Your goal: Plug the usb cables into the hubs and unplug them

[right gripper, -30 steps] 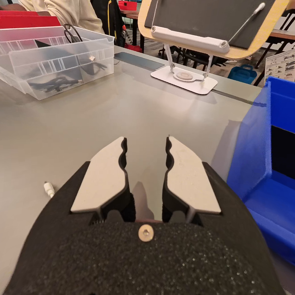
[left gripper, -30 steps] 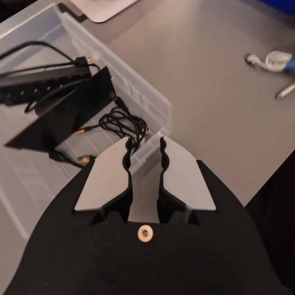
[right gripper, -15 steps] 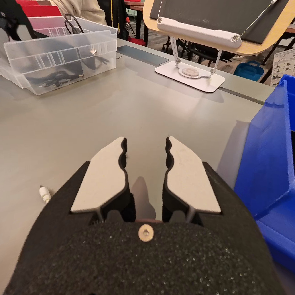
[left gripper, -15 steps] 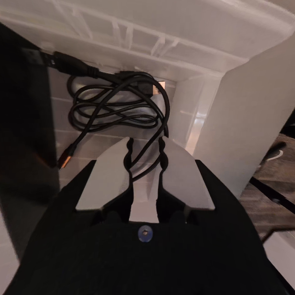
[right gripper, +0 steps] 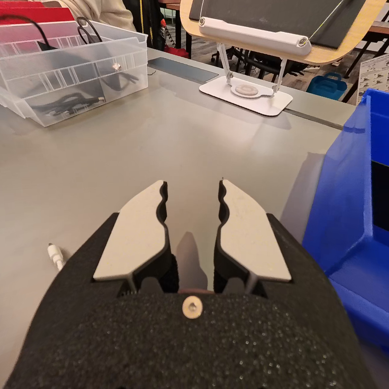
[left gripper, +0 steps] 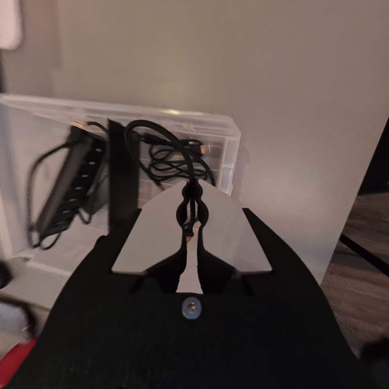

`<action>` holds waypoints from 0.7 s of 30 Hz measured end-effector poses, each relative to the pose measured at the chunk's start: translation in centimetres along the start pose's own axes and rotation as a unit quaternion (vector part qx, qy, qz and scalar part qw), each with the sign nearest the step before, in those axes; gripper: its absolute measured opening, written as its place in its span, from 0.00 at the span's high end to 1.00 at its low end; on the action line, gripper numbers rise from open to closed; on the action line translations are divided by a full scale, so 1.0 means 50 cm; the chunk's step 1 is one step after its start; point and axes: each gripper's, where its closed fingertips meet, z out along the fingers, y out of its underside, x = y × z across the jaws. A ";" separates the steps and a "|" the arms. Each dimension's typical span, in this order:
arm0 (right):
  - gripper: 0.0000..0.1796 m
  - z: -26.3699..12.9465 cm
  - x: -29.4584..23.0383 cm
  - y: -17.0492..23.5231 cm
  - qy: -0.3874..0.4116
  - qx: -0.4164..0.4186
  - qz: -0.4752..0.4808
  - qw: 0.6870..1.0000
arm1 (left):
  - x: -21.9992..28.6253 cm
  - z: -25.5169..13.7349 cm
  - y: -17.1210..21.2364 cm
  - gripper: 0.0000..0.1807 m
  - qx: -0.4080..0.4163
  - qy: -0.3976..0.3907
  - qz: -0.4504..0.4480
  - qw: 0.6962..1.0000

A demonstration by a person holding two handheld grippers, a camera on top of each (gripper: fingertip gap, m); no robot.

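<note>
The left gripper (left gripper: 192,187), spread half a second ago, now pinches the thin black cable (left gripper: 185,160) (glossy, looped); the right gripper (right gripper: 193,185) stays spread.

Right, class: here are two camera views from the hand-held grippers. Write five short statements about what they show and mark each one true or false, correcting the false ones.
1. The left hand-held gripper is shut on a black cable. True.
2. The right hand-held gripper holds a white plug. False: it is open and empty; the white plug lies on the table beside it.
3. The black hub sits in the clear bin. True.
4. The blue bin stands to the left of the right hand-held gripper. False: it stands to its right.
5. A black divider separates the hub from the coiled cable. True.
</note>
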 end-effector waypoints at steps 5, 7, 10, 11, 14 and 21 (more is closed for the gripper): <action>0.75 -0.008 -0.001 0.000 0.003 0.002 -0.005 1.000 | 0.047 -0.125 -0.129 0.98 0.093 -0.113 0.042 0.988; 0.75 -0.010 -0.001 -0.001 0.004 0.004 -0.009 1.000 | 0.102 -0.132 -0.192 0.98 0.125 -0.119 0.074 0.982; 0.75 -0.014 -0.002 -0.005 0.005 0.007 -0.010 1.000 | 0.202 -0.074 -0.283 0.98 0.152 -0.090 0.129 0.976; 0.75 -0.015 -0.003 -0.006 0.004 0.009 -0.008 1.000 | 0.235 -0.043 -0.309 0.98 0.156 -0.076 0.147 0.974; 0.75 -0.019 -0.005 -0.009 0.003 0.012 -0.006 1.000 | 0.315 0.075 -0.356 0.98 0.135 -0.031 0.194 0.971; 0.76 -0.025 -0.007 -0.010 0.005 0.014 -0.014 1.000 | 0.388 0.241 -0.426 0.98 0.120 0.016 0.257 0.959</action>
